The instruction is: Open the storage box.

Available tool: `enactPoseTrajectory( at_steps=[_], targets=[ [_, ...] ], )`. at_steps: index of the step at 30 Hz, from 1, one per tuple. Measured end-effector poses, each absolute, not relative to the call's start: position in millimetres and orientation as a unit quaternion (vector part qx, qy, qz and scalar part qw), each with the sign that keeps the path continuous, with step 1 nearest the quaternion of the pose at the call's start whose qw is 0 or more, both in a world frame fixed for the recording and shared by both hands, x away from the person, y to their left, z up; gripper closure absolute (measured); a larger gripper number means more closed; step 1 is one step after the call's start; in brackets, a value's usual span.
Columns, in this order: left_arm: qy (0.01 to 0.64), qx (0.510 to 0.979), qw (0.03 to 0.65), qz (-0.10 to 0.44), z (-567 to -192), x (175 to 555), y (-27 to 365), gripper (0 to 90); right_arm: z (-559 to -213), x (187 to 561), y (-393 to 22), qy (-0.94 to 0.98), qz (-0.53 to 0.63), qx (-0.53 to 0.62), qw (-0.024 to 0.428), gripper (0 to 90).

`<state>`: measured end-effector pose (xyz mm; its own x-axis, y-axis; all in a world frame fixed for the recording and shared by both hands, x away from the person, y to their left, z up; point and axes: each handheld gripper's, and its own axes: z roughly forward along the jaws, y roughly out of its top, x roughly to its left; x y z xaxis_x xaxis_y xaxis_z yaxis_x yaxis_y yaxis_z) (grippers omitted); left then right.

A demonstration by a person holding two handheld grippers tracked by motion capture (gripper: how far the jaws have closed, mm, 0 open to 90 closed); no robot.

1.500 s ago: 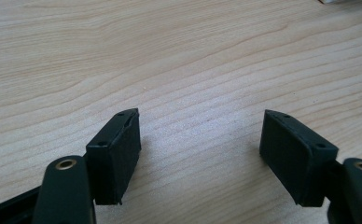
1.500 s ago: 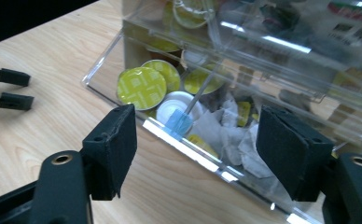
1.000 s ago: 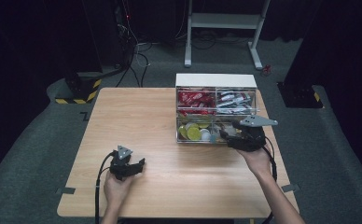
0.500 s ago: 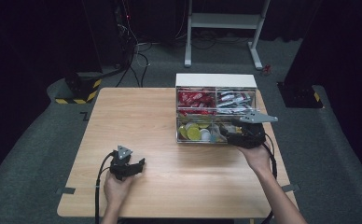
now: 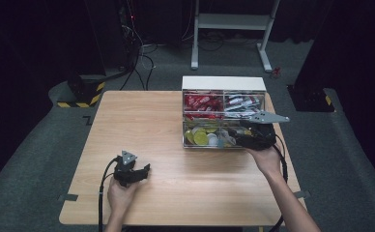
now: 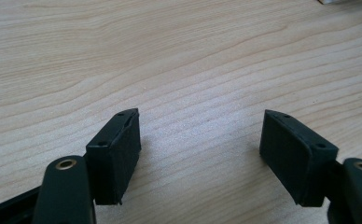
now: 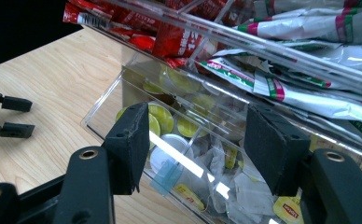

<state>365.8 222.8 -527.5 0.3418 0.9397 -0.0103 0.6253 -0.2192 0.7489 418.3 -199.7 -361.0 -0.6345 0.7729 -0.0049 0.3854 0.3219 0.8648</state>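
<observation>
Since the earlier frame: right gripper (image 5: 228,135) has edged leftward along the box front, jaws closing, not yet gripping.

Light wooden table (image 5: 142,121).

Clear plastic four-compartment organiser box (image 5: 223,112), at the table's far right: red sachets and white sachets behind, yellow-lidded capsules and tea bags in front.

Left gripper (image 6: 200,140) (resting on bare wood): jaws wide apart.

Bare table (image 5: 142,125) left of organizer box (image 5: 224,83)

Bright overhead light on the table (image 5: 176,125), dark surroundings, glare on clear plastic.
</observation>
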Motion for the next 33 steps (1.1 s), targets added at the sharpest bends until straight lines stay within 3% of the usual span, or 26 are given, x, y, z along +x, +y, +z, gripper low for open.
enactPoseTrajectory(
  at_steps=[33],
  targets=[
    [0.521, 0.748, 0.337, 0.236, -527.6, 365.8, 222.2, 29.0, -334.1, 429.6, -198.6, 0.771, 0.458, 0.375, 0.233, 43.6]
  ],
)
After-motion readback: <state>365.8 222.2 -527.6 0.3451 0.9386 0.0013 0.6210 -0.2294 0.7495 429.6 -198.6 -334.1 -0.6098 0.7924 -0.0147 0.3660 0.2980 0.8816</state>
